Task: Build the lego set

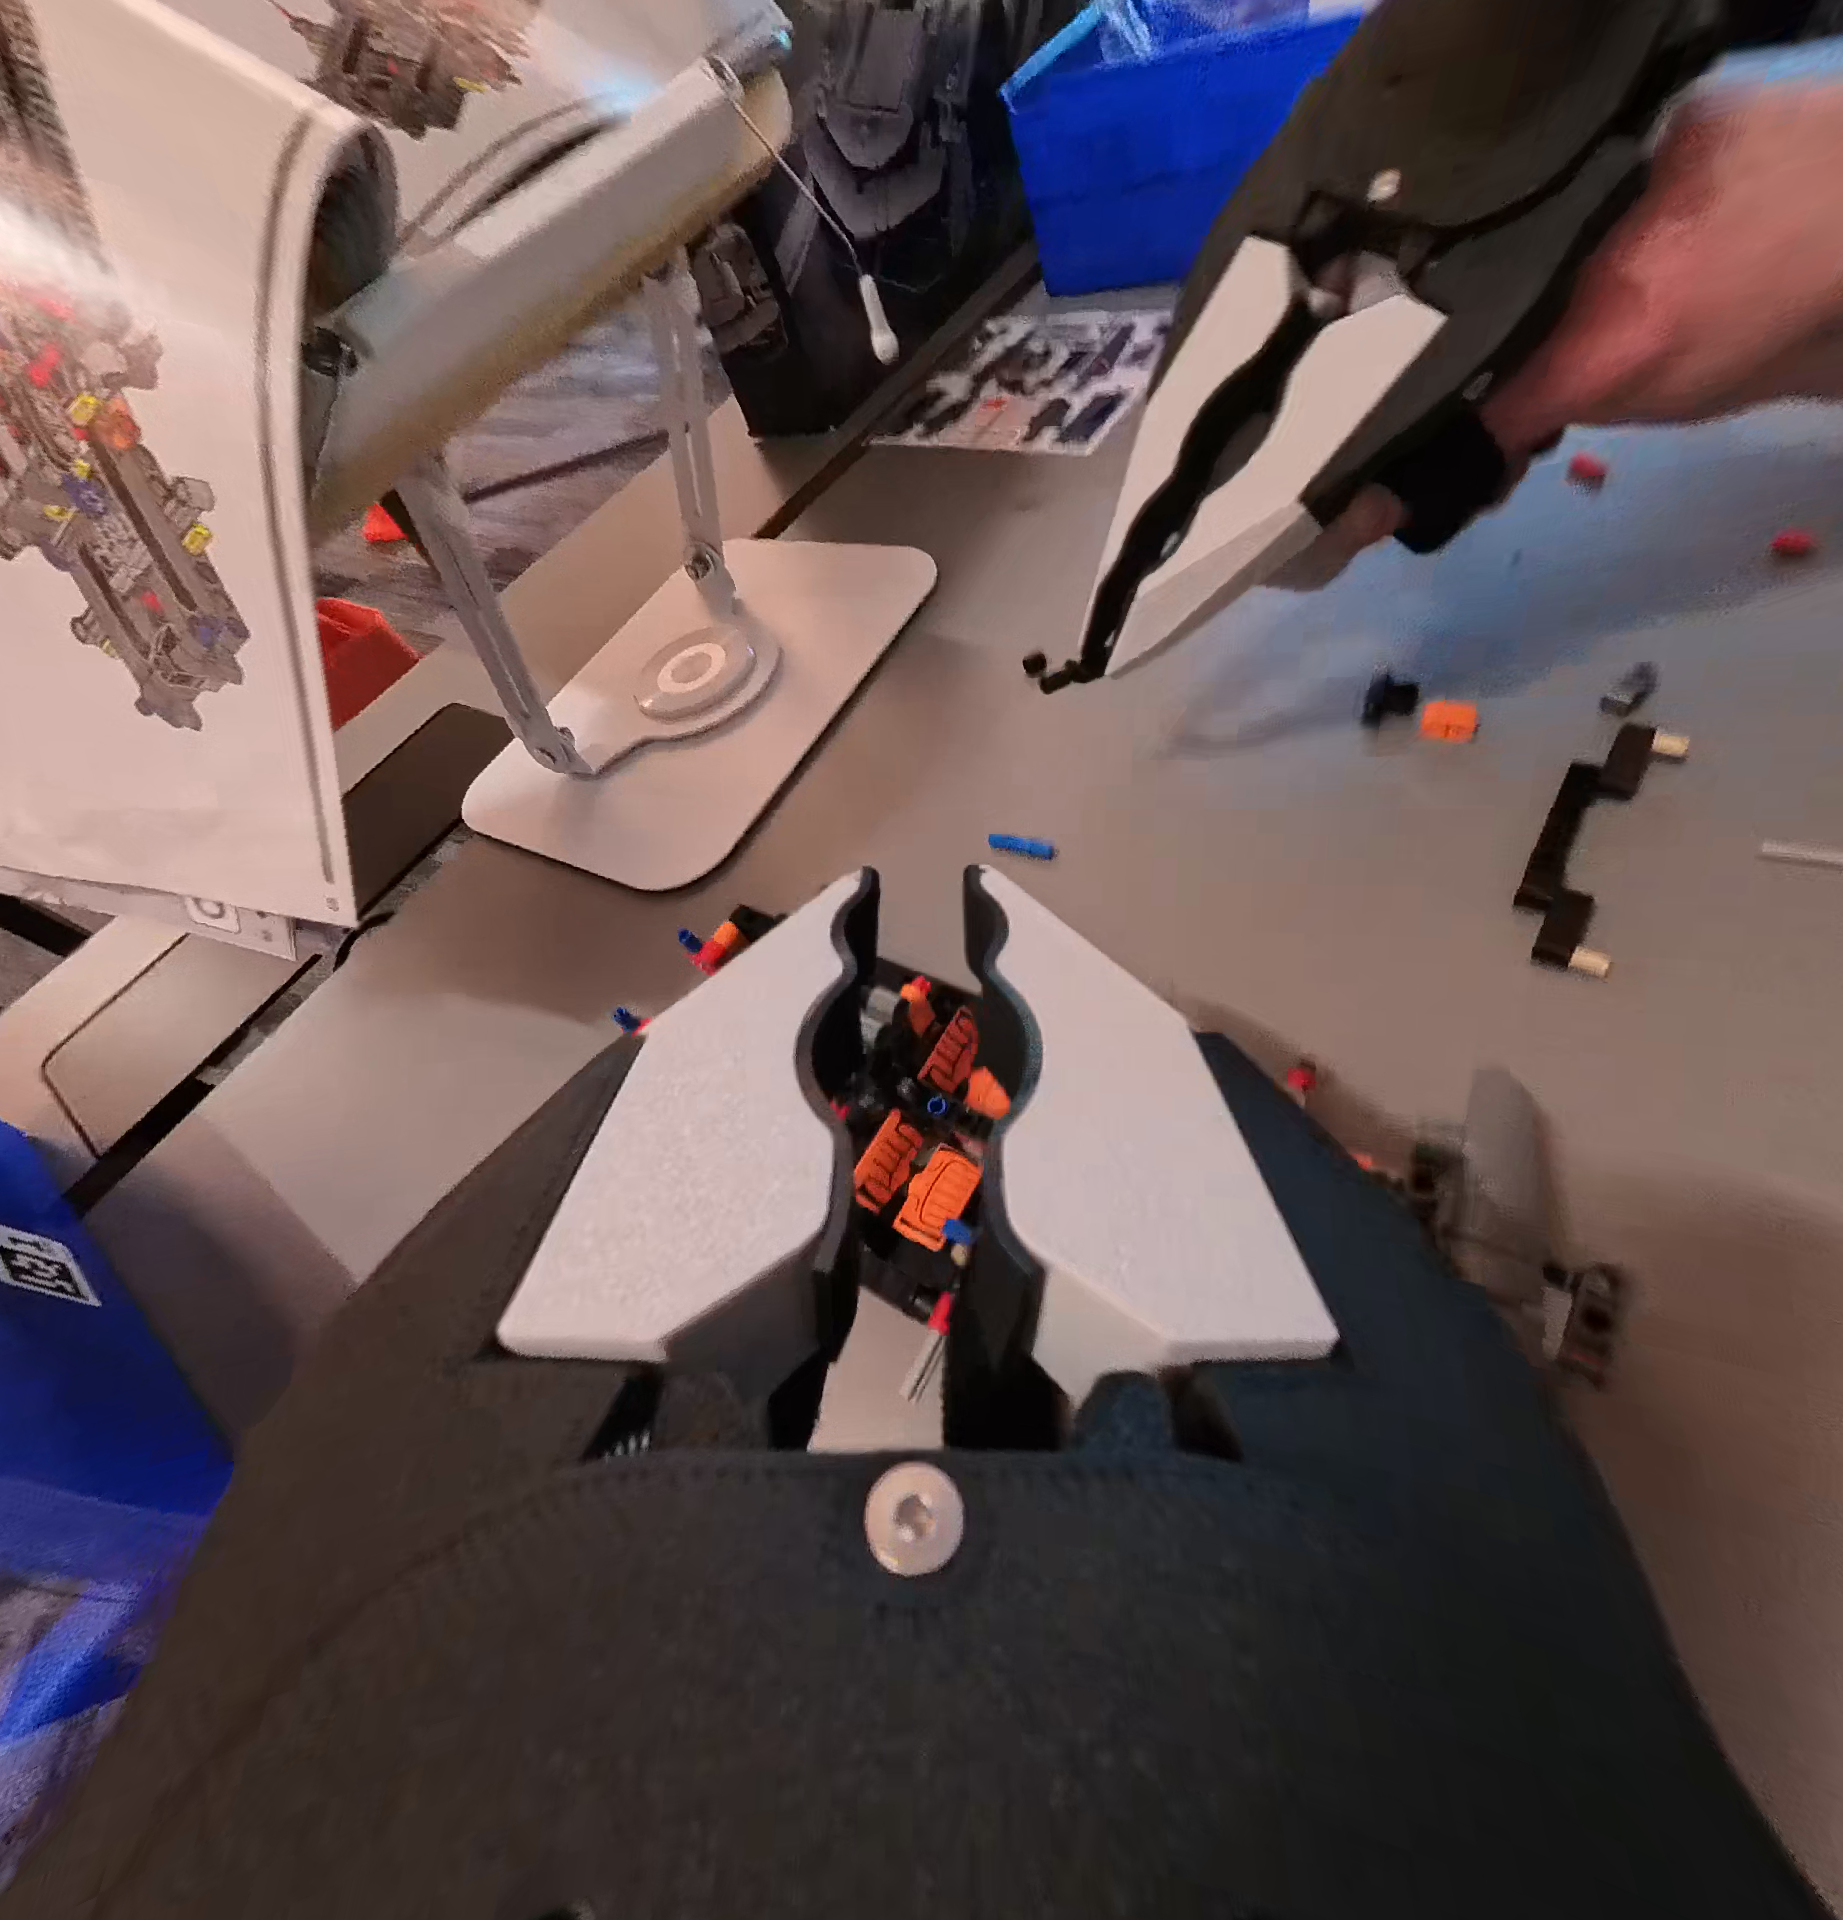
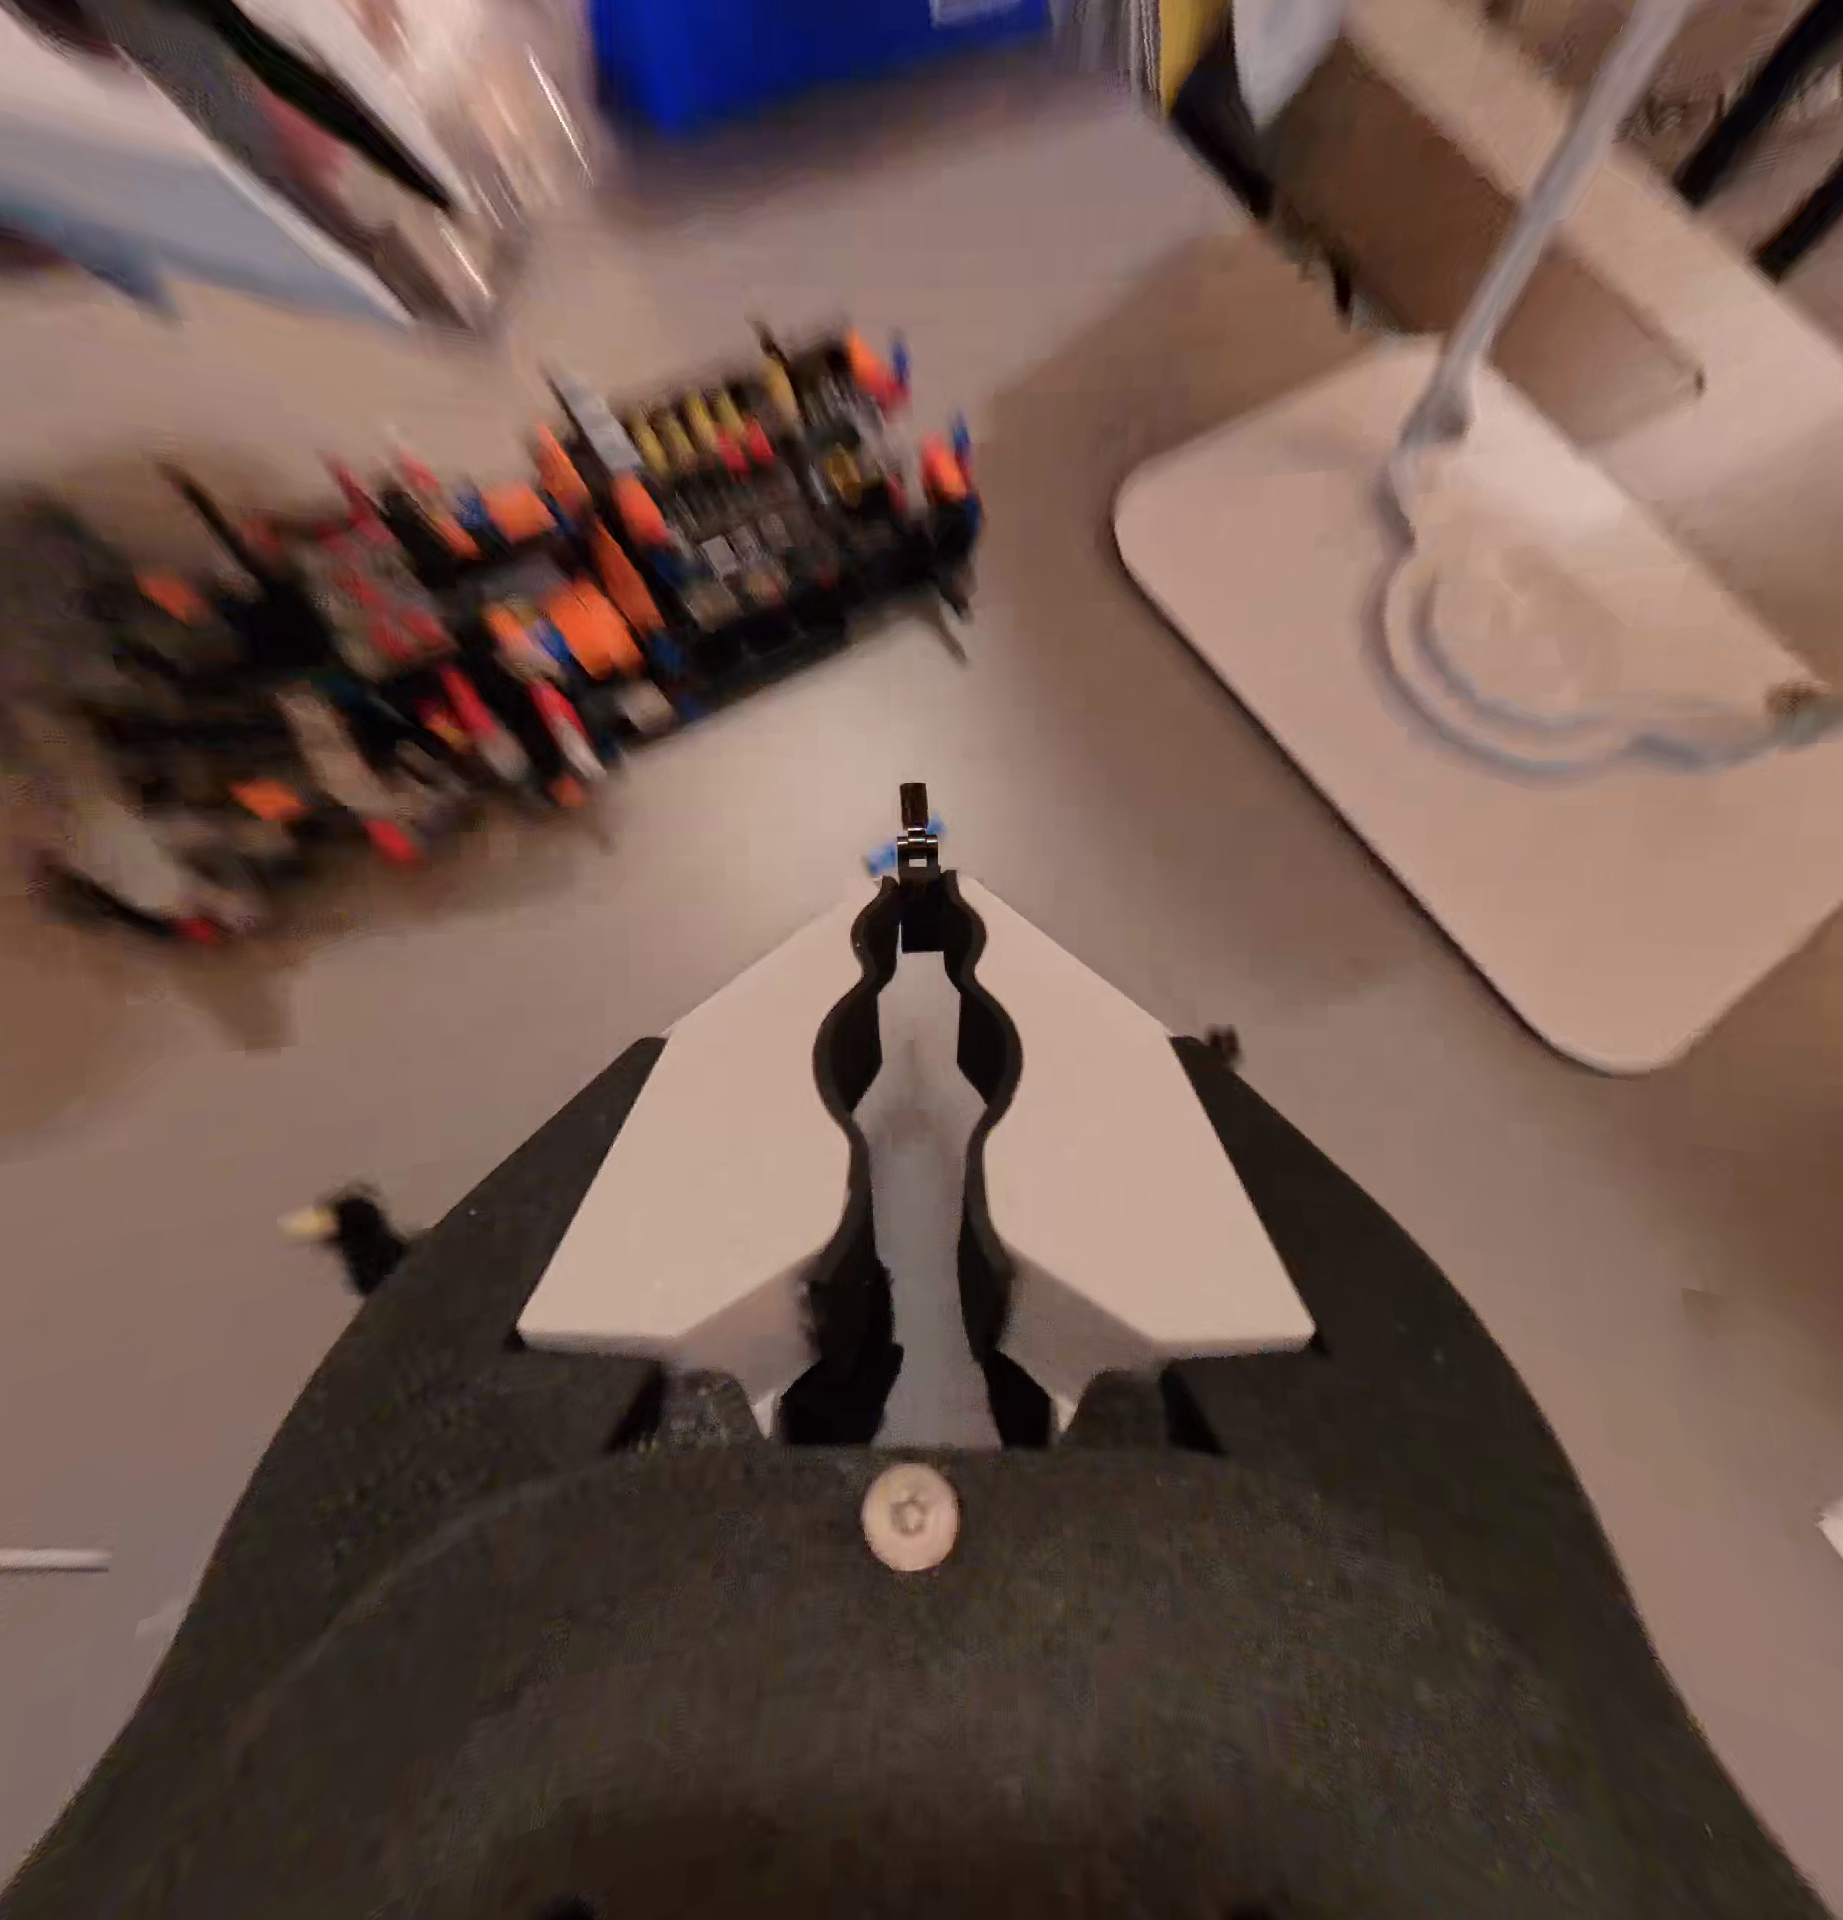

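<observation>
Right gripper (image 2: 918,883), white fingers with black wavy pads, is pinching a small black lego connector piece (image 2: 917,847) at its very tips; the piece is sticking out forward at 12 o'clock from the tips, jaws narrowed onto it. In the left wrist view the same gripper (image 1: 1078,665) is hanging above the grey tabletop (image 1: 1156,883) at about 1 o'clock from the left tongs, with the black piece (image 1: 1050,673) projecting from its tip and a person's hand (image 1: 1665,312) wrapping the handle. Left gripper (image 1: 922,883) is standing part open, its tips not touching, over the black-and-orange lego assembly (image 1: 922,1122), which is showing through the gap between the fingers; whether the pads are touching it I cannot tell. In the right wrist view this large assembly (image 2: 543,592) is lying at 10 o'clock from the right tips, heavily blurred, well apart from the held piece. Loose parts are lying on the table at 2 to 3 o'clock of the left tongs: a black stepped lego beam with tan pins (image 1: 1582,842) and a small orange brick (image 1: 1449,720). A white flat-based stand (image 1: 709,717) is holding the open instruction booklet (image 1: 148,520) at 10 to 11 o'clock.
</observation>
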{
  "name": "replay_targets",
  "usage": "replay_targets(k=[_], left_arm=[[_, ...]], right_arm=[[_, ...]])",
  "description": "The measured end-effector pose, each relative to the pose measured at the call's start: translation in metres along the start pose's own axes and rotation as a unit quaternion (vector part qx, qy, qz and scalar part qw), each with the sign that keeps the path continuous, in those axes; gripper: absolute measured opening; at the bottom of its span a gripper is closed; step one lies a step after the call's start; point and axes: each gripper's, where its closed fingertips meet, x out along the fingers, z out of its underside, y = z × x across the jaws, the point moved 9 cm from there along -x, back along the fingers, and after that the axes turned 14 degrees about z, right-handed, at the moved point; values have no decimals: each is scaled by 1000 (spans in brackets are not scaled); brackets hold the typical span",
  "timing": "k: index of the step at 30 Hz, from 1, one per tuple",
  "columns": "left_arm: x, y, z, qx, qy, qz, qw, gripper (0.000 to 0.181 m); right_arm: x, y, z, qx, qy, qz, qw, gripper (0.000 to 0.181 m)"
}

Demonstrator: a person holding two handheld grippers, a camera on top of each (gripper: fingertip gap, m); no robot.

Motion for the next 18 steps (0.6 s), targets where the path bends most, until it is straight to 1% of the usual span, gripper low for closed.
replay_targets(k=[1,2,3,4,7,9,12,15,18], left_arm=[[-1,0,-4,-5,20,-5,1000,20],[-1,2,-9,1,41,-8,999,28],[-2,4,-14,16,56,-26,998,38],[-2,7,-20,38,66,-51,996,41],[-1,21,-38,106,82,-98,986,44],[-1,28,-46,139,90,-122,979,38],[-3,31,-52,160,94,-151,971,33],[-11,31,-57,171,111,-177,963,32],[-14,33,-62,186,114,-186,958,31]], right_arm=[[-8,-5,-12,20,31,-15,999,5],[-17,-9,-25,46,63,-33,996,5],[-24,-14,-38,78,94,-58,991,5],[-31,-18,-49,120,125,-93,980,5],[-42,-26,-72,252,195,-197,927,5],[-42,-28,-79,302,220,-233,898,6],[-39,-34,-88,339,245,-265,869,5],[-34,-43,-92,361,254,-284,851,5],[-31,-49,-95,378,266,-301,834,5]])
